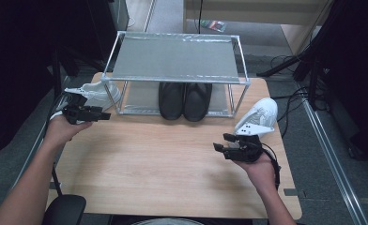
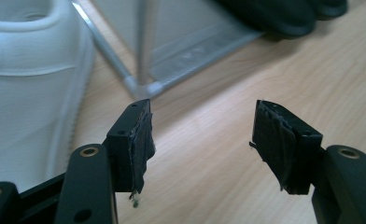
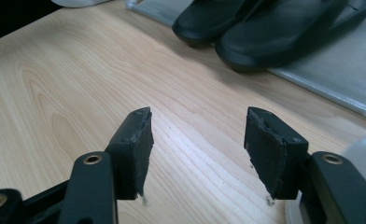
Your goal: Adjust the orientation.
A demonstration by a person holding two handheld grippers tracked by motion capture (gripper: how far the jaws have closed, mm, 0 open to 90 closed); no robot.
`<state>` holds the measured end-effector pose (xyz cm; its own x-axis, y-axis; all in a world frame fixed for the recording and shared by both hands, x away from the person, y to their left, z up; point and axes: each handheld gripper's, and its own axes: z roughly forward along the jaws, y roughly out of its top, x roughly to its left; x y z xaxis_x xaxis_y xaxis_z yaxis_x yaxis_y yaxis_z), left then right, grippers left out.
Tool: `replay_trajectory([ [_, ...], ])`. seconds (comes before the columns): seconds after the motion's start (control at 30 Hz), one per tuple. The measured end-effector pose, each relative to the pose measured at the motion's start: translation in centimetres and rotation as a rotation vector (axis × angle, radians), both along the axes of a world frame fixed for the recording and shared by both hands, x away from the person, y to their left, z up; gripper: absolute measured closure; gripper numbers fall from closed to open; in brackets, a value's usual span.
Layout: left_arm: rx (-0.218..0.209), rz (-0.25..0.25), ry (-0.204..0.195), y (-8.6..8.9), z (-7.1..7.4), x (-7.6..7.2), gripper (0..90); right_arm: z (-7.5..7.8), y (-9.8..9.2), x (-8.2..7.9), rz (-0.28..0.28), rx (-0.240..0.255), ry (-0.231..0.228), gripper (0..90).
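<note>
Both grippers hover over the tabletop [image 1: 172, 159] with nothing in them. The left gripper [image 1: 106, 115] sits at about 9 o'clock on the tabletop, fingers [image 2: 137, 140] spread apart with bare wood between them, just beside a white shoe [image 1: 95, 93] that lies at roughly 10 o'clock, next to the rack's left front leg. In the left gripper view that shoe fills the left side, and the rack corner is right ahead.

The right gripper [image 1: 222, 141] is at about 4 o'clock, fingers [image 3: 134, 149] also released and wide (nothing between them but wood grain). The other white shoe [image 1: 259, 117] lies just behind it at 3 o'clock, toe pointing away from the person.

The rack [image 1: 175, 58] stands at 12 o'clock, with a pair of black shoes [image 1: 184, 101] side by side on its bottom shelf, toes toward the person.
</note>
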<state>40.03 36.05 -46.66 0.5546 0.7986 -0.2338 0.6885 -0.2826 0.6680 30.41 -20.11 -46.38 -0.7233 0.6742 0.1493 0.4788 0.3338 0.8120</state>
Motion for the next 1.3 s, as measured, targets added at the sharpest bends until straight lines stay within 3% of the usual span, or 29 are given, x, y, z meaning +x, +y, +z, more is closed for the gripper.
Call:
replay_trajectory([
  [0.2, 0.042, 0.021, -0.017, 1.9, 0.2, 1.0, 39.7, -0.3, -0.2, -0.2, -0.015, -0.013, 0.003, 43.3],
  [0.4, 0.019, 0.056, -0.025, 3.8, 0.8, 2.2, 41.2, -0.7, 0.7, -0.2, 0.004, -0.050, 0.006, 43.3],
  [0.5, 0.021, 0.066, -0.015, 4.5, 1.0, 2.7, 41.7, -0.8, 1.0, -0.2, 0.018, -0.068, 0.004, 43.3],
  [0.57, 0.019, 0.074, -0.032, 5.0, 1.3, 2.9, 42.9, -0.8, 1.2, -0.2, 0.018, -0.078, 0.002, 43.3],
  [0.67, 0.048, 0.068, -0.034, 5.5, 1.7, 3.4, 45.5, -0.9, 1.2, -0.3, 0.015, -0.092, -0.006, 43.2],
  [0.83, 0.030, 0.076, -0.042, 6.1, 2.2, 4.4, 46.3, -0.9, 1.2, -0.3, 0.013, -0.096, -0.007, 43.2],
  [1.03, 0.053, 0.096, -0.036, 6.0, 1.6, 5.6, 48.0, -1.0, 1.2, -0.3, 0.017, -0.105, 0.002, 43.0],
  [1.3, 0.058, 0.100, -0.004, 5.2, -0.7, 7.0, 55.0, -1.3, 1.5, -0.3, 0.029, -0.127, 0.013, 42.9],
])
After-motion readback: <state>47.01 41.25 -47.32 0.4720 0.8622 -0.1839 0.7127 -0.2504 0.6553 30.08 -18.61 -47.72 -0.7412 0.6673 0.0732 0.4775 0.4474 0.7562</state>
